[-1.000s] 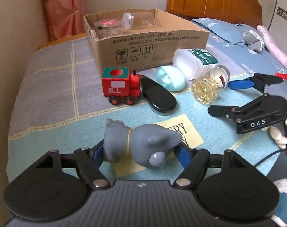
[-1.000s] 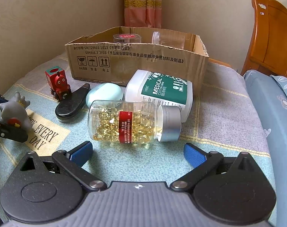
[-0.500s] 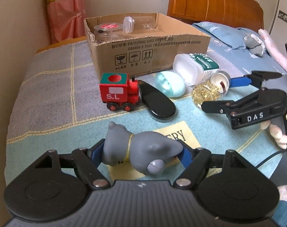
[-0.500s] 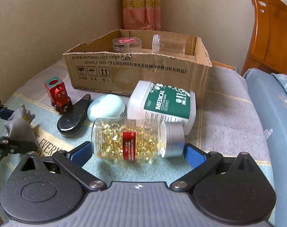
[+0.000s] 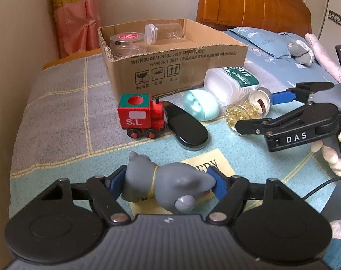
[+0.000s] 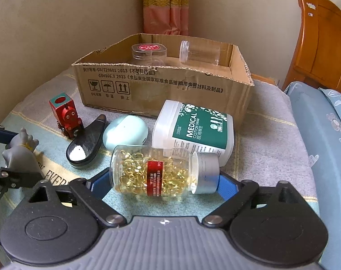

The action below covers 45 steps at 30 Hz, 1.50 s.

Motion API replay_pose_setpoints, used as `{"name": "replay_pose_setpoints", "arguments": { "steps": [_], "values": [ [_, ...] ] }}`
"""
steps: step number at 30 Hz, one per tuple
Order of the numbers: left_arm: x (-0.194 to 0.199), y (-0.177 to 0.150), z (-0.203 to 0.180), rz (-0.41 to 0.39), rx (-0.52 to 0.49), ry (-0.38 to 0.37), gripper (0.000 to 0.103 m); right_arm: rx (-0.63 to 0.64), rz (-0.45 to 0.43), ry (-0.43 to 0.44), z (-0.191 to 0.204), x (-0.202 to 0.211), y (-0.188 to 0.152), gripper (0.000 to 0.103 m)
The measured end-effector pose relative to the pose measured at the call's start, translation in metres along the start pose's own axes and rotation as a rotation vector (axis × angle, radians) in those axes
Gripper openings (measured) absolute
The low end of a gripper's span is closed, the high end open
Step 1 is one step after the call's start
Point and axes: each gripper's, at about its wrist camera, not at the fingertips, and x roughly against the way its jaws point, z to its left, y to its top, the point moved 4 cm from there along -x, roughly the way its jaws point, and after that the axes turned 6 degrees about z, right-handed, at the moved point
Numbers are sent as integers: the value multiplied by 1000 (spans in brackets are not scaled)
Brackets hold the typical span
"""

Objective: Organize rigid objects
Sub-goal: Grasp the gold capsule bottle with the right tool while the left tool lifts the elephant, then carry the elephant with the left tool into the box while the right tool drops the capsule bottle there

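**Both grippers on objects, box ahead**

Left gripper is clamped on the grey cat figurine, over the bedspread. Looks like rubbery vinyl: light, slight give, rounded, so it may twist. Right gripper is spread around the capsule bottle lying on the bed; can't tell if the pads touch. Clear, smooth, hard plastic cylinder, will roll; grip mid-body across the label. Cardboard box already holds two clear jars.
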Motion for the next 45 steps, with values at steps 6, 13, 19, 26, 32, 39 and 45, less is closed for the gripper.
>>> {"name": "replay_pose_setpoints", "arguments": {
  "steps": [6, 13, 19, 26, 32, 39, 45],
  "values": [
    [2, 1, -1, 26, -13, -11, 73, 14, 18, 20, 0, 4, 0, 96],
    [12, 10, -1, 47, -31, -20, 72, 75, 39, 54, 0, 18, 0, 96],
    [23, 25, -6, 49, -70, -4, 72, 128, 54, 64, -2, 30, -3, 96],
    [32, 52, -11, 48, -99, 1, 72, 189, 54, 97, -5, 48, 7, 96],
    [36, 88, -17, 19, -125, -11, 72, 211, 24, 109, -16, 63, 28, 96],
    [32, 141, -25, -44, -181, -16, 73, 204, -39, 108, -33, 74, 66, 96],
    [10, 182, -23, -57, -179, -7, 73, 208, -89, 75, -51, 76, 98, 96]
  ]
}}
